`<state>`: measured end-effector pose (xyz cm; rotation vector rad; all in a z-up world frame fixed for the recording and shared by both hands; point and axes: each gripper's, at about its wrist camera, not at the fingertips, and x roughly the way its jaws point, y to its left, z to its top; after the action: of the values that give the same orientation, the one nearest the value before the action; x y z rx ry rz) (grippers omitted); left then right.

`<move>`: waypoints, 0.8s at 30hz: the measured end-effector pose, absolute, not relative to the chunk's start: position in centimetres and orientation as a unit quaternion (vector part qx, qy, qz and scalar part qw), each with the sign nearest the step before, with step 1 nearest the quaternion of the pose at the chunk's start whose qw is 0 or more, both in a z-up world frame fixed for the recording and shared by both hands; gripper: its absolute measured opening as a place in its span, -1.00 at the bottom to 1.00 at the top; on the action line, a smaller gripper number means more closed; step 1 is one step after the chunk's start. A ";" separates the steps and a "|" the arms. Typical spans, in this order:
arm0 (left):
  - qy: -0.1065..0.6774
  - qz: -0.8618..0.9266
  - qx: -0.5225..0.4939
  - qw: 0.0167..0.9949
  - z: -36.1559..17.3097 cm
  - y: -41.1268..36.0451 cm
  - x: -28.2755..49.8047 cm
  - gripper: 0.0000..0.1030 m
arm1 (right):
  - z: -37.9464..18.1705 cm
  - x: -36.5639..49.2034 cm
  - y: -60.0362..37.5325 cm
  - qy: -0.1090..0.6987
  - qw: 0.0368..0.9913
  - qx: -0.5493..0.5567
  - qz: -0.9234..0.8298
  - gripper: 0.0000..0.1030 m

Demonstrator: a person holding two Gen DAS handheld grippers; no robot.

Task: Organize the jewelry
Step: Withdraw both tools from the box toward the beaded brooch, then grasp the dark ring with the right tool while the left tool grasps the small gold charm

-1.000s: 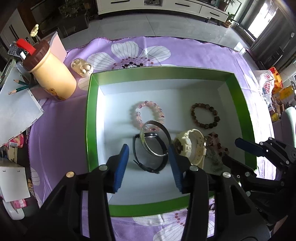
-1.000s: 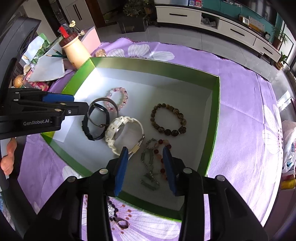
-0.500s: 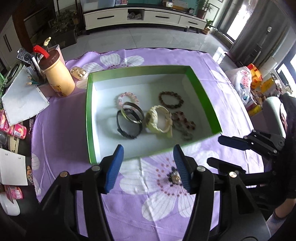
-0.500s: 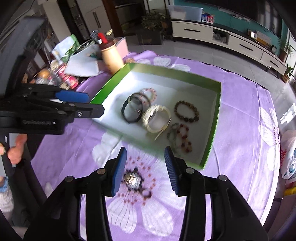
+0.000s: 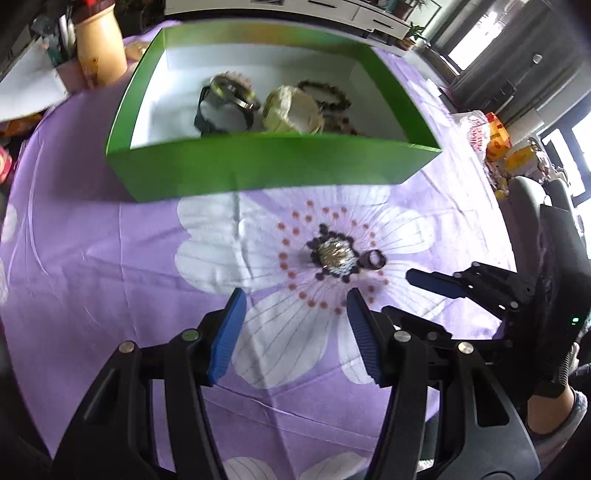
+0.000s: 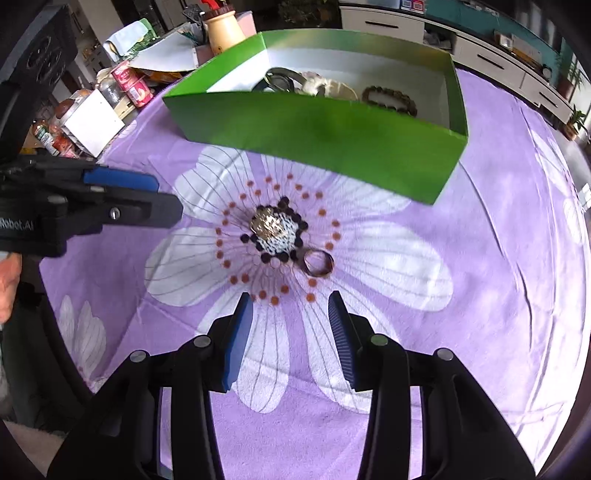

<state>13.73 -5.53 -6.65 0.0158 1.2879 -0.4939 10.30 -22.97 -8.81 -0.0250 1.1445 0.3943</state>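
A green box [image 5: 258, 166] [image 6: 332, 136] holds a black band [image 5: 207, 114], a silver bangle [image 5: 232, 92], a cream watch [image 5: 291, 110] and a brown bead bracelet [image 6: 389, 98]. On the purple flower cloth in front of it lie a shiny metal piece [image 5: 334, 254] [image 6: 269, 225] and a ring [image 5: 373, 259] [image 6: 317, 261]. My left gripper [image 5: 295, 306] is open and empty, just short of the metal piece. My right gripper [image 6: 291, 310] is open and empty, just short of the ring.
A cream cup with a brown lid [image 5: 98, 44] [image 6: 223, 27] stands left of the box beside papers [image 5: 26, 88]. Bottles and a white carton [image 6: 92, 122] crowd the left table edge. Bags [image 5: 491, 136] lie off to the right.
Both grippers have pulled back out of the box and dropped low over the cloth. The metal piece and ring now lie just ahead of the open fingers.
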 end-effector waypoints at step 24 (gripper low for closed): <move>0.610 -0.248 -0.015 0.753 -9.4 -10.3 15.8 0.03 | -10.5 10.3 -25.4 0.483 0.860 0.019 0.164 -0.64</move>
<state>15.83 -10.26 -9.45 -0.0327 1.3314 -0.5407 10.28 -25.45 -10.48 0.0397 1.0136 0.3445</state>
